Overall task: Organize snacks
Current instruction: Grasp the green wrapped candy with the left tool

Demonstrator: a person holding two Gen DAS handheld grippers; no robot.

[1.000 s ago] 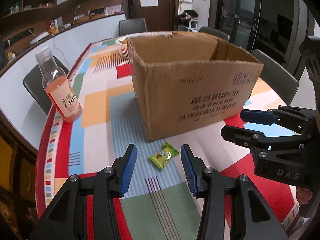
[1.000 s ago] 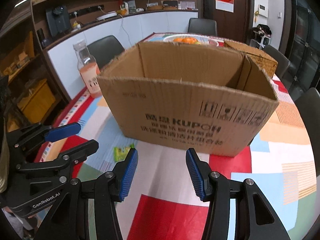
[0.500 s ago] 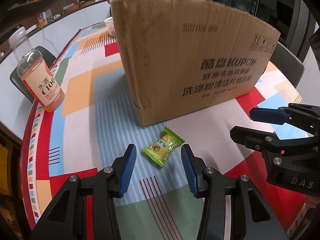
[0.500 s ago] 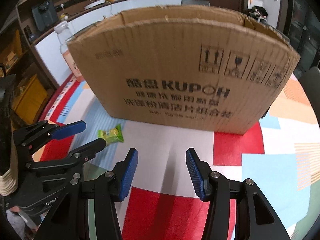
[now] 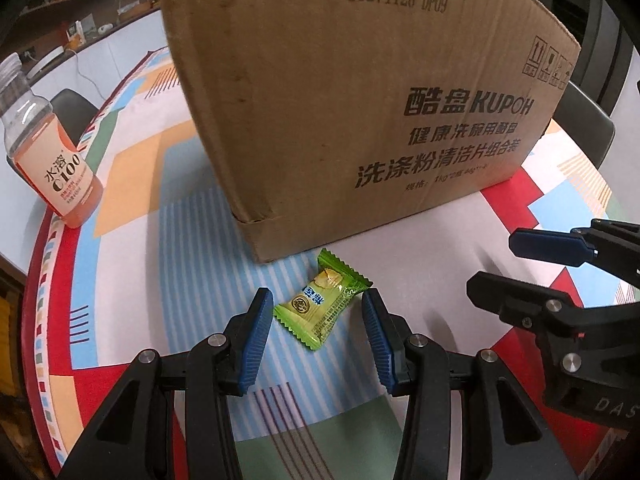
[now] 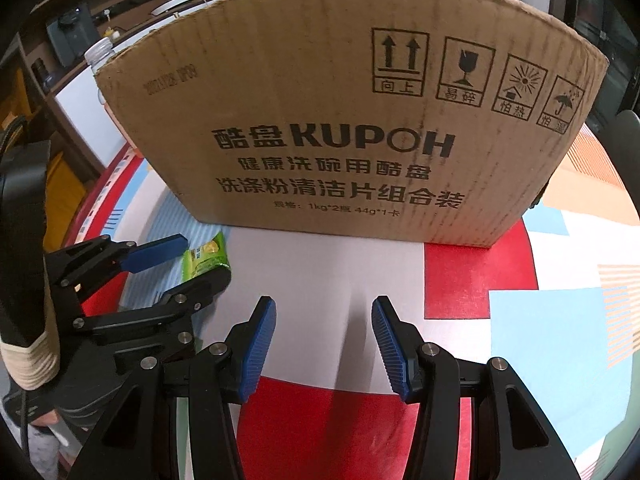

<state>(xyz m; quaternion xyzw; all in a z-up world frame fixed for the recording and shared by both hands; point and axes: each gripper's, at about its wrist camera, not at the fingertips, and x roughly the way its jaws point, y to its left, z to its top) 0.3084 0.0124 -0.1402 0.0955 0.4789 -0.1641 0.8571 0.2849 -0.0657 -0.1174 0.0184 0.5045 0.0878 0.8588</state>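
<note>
Two tongs are in view. Left tongs [image 5: 316, 316] hang low over the counter [image 5: 168, 264] with their blue pads apart, one on each side of the snack, neither pad pressing it. Right tongs [image 6: 324, 336] stand beside them, also apart, with only bare cloth between the pads.

One cardboard box [image 5: 360, 92], printed KUPOH, fills the back of both views and stands on the counter's patterned cloth. One drink bottle [image 5: 48, 160] with orange liquid stands upright near the counter's left edge, well apart from the box. One small green wrapped snack [image 5: 322, 304] lies flat on the striped patch, just beside the box's near corner, and shows again in the right wrist view between the left tongs' fingers.
</note>
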